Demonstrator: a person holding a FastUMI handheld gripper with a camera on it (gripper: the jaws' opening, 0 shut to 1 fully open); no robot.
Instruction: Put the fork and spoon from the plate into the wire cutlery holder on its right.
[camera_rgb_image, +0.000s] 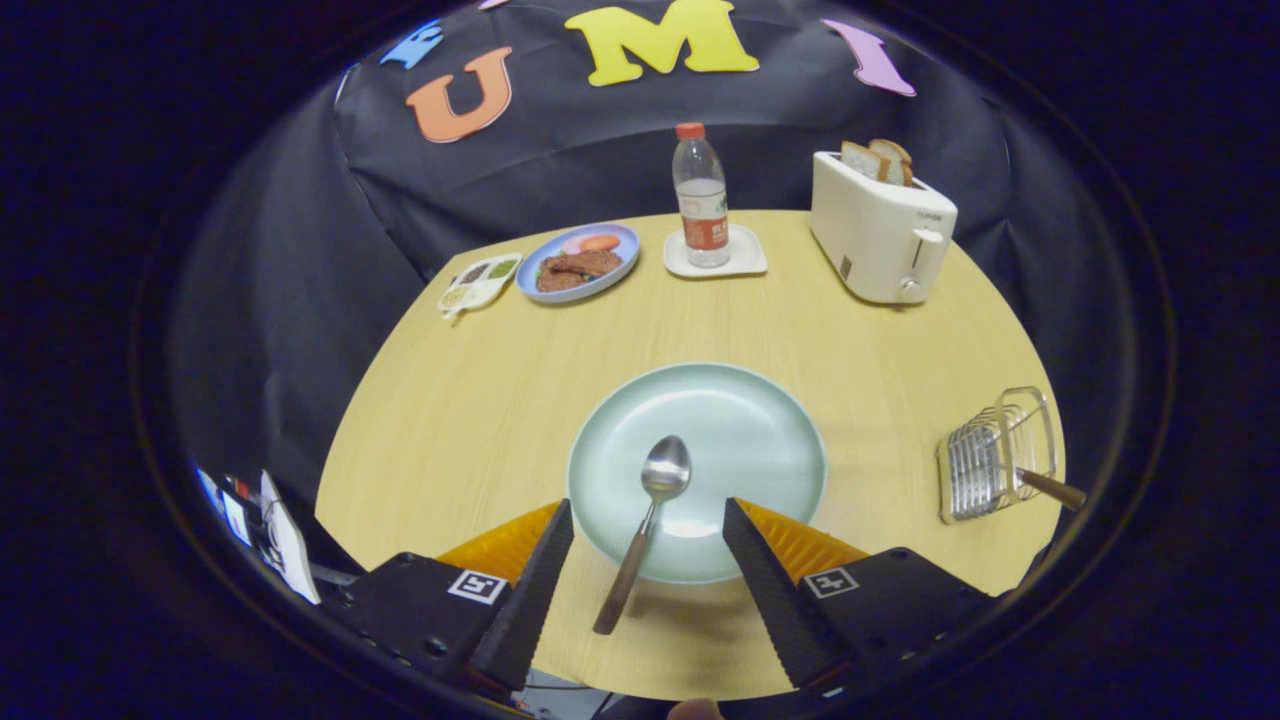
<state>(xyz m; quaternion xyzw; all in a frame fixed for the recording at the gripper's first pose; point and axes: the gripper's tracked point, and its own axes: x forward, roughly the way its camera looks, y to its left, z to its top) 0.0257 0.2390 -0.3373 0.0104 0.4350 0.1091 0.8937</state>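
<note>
Gripper (648, 530) spread apart, holding nothing. Spoon (645, 525) lies between its fingers — handle near, bowl far, on the plate (760, 420).

The wooden table (480, 400) carries a green plate (760, 420) at its middle. Behind the plate stand a coaster (745, 262), a food plate (575, 265), a small dish (480, 283) and a toaster (880, 235); right of it, the holder (990, 455).

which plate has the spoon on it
The plain green plate just ahead of the open gripper; the spoon lies on it. The far blue one holds food.
</note>
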